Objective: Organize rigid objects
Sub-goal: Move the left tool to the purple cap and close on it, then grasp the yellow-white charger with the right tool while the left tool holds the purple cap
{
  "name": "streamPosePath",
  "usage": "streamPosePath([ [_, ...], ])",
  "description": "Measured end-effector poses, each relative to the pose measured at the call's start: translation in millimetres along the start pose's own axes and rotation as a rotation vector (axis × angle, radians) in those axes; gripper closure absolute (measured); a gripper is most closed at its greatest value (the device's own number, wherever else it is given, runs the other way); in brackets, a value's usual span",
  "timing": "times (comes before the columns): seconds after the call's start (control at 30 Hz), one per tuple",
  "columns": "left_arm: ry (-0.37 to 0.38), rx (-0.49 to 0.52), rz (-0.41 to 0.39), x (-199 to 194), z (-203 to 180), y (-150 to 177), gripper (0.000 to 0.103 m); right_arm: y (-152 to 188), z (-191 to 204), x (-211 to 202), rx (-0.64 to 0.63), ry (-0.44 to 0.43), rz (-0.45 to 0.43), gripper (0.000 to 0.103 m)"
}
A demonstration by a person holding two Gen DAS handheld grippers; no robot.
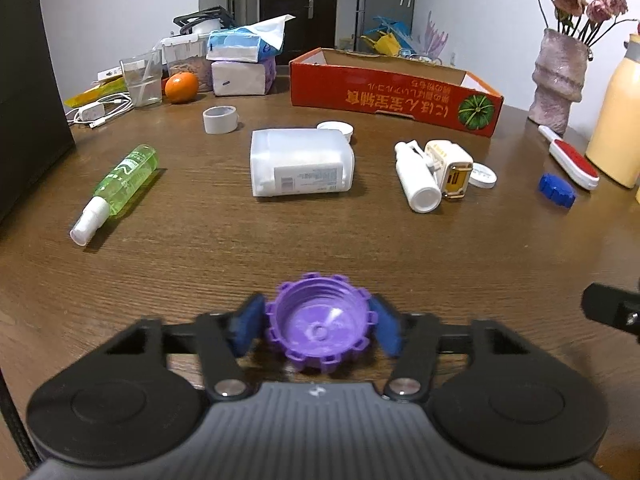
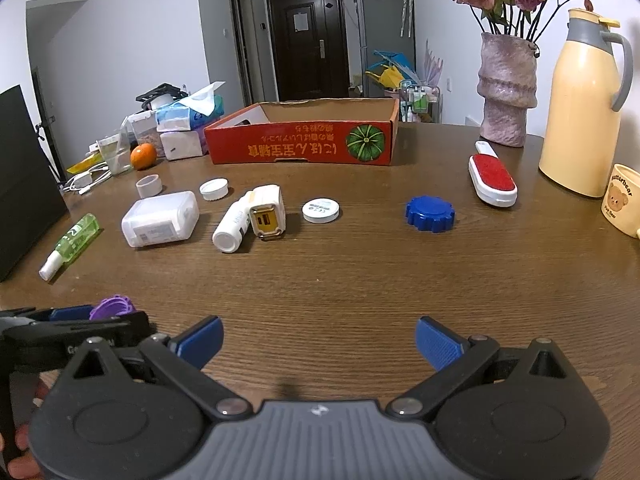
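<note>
A purple ribbed cap [image 1: 320, 324] lies mouth up on the brown table [image 1: 280, 240], and the blue pads of my left gripper [image 1: 318, 326] press on its two sides. The right wrist view shows that cap [image 2: 112, 306] at lower left. My right gripper [image 2: 318, 340] stands wide open over bare wood, nothing between its fingers. Further off lie a green spray bottle [image 1: 120, 184], a white jar [image 1: 300, 164], a white bottle [image 1: 416, 178], a charger [image 1: 450, 168], a blue cap [image 2: 430, 208] and a red lint brush [image 2: 492, 178]. A red cardboard box [image 2: 304, 144] stands open at the back.
A tape roll [image 1: 220, 119], a white lid [image 1: 336, 128] and a round tin [image 2: 321, 210] lie mid-table. A vase [image 2: 506, 92], yellow thermos [image 2: 580, 100] and mug [image 2: 622, 200] stand at right. Tissue packs, a glass and an orange [image 1: 182, 87] crowd the back left.
</note>
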State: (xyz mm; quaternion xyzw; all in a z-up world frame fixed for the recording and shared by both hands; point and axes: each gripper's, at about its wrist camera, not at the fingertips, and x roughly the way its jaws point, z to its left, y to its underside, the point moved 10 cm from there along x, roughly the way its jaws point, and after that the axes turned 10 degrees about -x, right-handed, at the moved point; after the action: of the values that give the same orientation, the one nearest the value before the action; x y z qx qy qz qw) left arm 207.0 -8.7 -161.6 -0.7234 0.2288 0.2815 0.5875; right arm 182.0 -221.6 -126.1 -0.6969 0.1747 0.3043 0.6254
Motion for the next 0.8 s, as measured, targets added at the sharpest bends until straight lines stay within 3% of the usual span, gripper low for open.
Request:
streamPosePath([
  [0.2, 0.019, -0.004, 0.000, -1, 2, -2, 0.048, 0, 6, 4, -0.008, -0.002, 0.010, 0.001],
  [0.47, 0.037, -0.021, -0.064, -13, 9, -25, 0.048, -7, 14, 13, -0.018, -0.002, 0.009, 0.001],
  [0.8, 0.036, -0.053, -0.123, -19, 26, -56, 0.048, -37, 34, 32, -0.080, -0.014, -0.076, 0.003],
])
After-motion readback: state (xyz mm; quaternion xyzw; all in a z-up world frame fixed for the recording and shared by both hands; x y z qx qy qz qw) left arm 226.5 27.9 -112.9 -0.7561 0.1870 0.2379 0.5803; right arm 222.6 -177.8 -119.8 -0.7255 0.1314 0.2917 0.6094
